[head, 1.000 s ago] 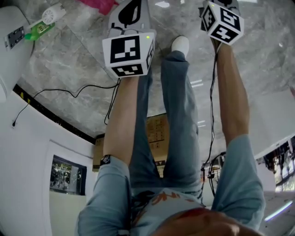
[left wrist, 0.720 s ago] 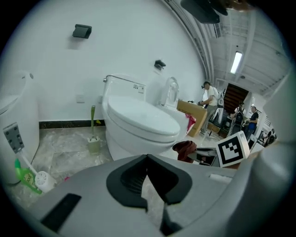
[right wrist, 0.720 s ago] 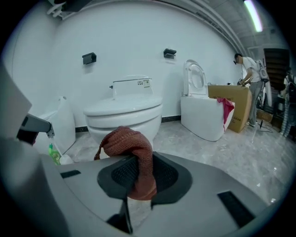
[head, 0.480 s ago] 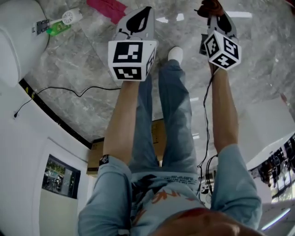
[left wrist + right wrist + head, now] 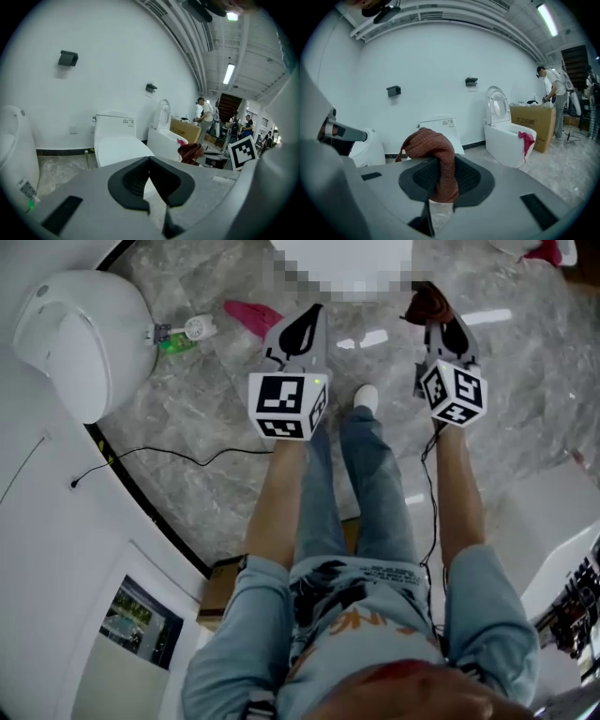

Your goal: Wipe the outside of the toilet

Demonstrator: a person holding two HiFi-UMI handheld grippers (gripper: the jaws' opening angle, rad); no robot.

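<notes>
1. Clamping a rust-red knitted cloth [image 5: 429, 143]: right gripper [image 5: 443, 180] fingers.
2. Fingers of left gripper [image 5: 150, 176] pressed together, nothing between.
3. White ceramic toilet [image 5: 115, 143] stands ahead on grey marble floor [image 5: 61, 168], apart from both.

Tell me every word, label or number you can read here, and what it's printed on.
Nothing reads clearly enough to quote.
Brown cardboard box: dark printed characters, too blurred to read.
White toilet tank: small label strip, too small to read.
Light blue shirt: orange lettering, not legible.
Green spray bottle: label too small to read.
Black-and-white patterned cube: square code pattern, no words.
</notes>
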